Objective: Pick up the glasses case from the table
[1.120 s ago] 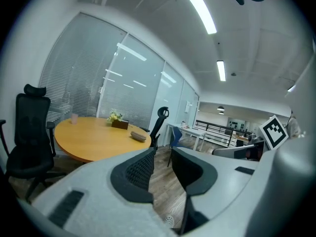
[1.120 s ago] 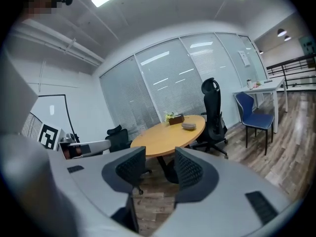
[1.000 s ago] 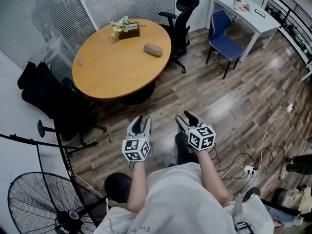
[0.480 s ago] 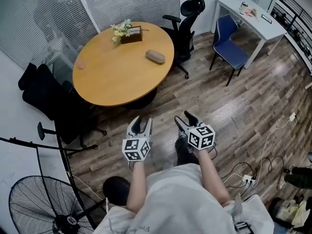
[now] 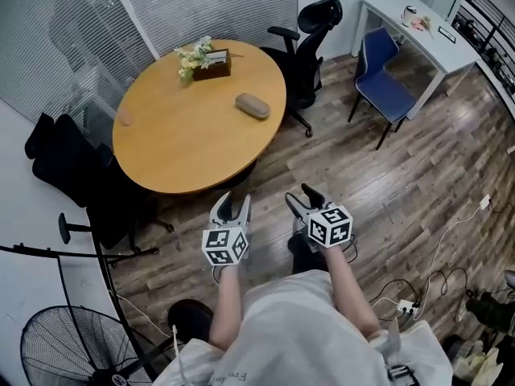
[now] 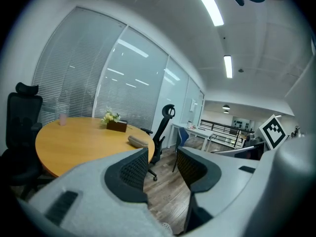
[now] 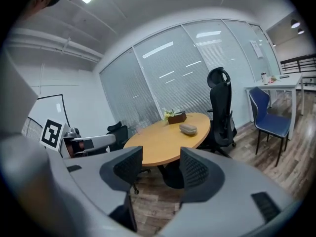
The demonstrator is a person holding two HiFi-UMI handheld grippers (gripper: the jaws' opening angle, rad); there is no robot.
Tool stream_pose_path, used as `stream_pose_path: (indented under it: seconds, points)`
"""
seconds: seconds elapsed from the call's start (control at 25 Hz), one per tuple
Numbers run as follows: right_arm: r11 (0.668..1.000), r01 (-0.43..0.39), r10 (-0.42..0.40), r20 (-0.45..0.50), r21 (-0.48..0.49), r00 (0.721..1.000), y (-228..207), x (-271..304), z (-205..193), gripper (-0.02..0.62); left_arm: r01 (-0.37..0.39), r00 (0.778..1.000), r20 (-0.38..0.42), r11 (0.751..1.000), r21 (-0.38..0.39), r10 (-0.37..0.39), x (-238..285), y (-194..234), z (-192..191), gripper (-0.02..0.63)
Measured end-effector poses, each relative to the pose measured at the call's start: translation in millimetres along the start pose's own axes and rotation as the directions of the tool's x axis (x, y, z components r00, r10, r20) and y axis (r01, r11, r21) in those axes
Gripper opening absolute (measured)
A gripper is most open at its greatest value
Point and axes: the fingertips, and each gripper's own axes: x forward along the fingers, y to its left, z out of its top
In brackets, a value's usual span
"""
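A tan oblong glasses case (image 5: 253, 105) lies on the right half of the round wooden table (image 5: 185, 147); it also shows in the left gripper view (image 6: 138, 141) and the right gripper view (image 7: 188, 129). Both grippers hover over the floor well short of the table, in front of the person's body. My left gripper (image 5: 232, 205) has its jaws apart with nothing between them (image 6: 162, 168). My right gripper (image 5: 304, 198) stands open wider, also empty (image 7: 160, 168).
A flower box (image 5: 211, 59) and a pink cup (image 5: 125, 118) sit on the table. Black office chairs (image 5: 308, 39) stand at its far right and left (image 5: 72, 167). A blue chair (image 5: 385, 79), white desk (image 5: 418, 26), floor fan (image 5: 72, 348) and floor cables (image 5: 426, 272) are around.
The person has walked toward the table; it sits nearer and lower in the head view. Both grippers moved forward with the body, and their jaws opened somewhat.
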Motion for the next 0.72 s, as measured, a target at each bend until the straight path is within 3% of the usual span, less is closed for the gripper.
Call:
stream_pose_path:
  seconds: [0.52,0.72]
  points:
    - [0.996,-0.087,0.087,-0.064,0.0,0.994,-75.1,94.1,60.8,0.221,-0.099,0.995,-0.017,0.994,-0.045,0.098,114.3,37.2,35.7,0.169]
    - [0.995,-0.095,0.097,-0.05,0.039,0.994,-103.5,107.4,93.1,0.221,-0.114,0.993,-0.044,0.993,-0.012,0.113,142.9,28.3,59.7,0.169]
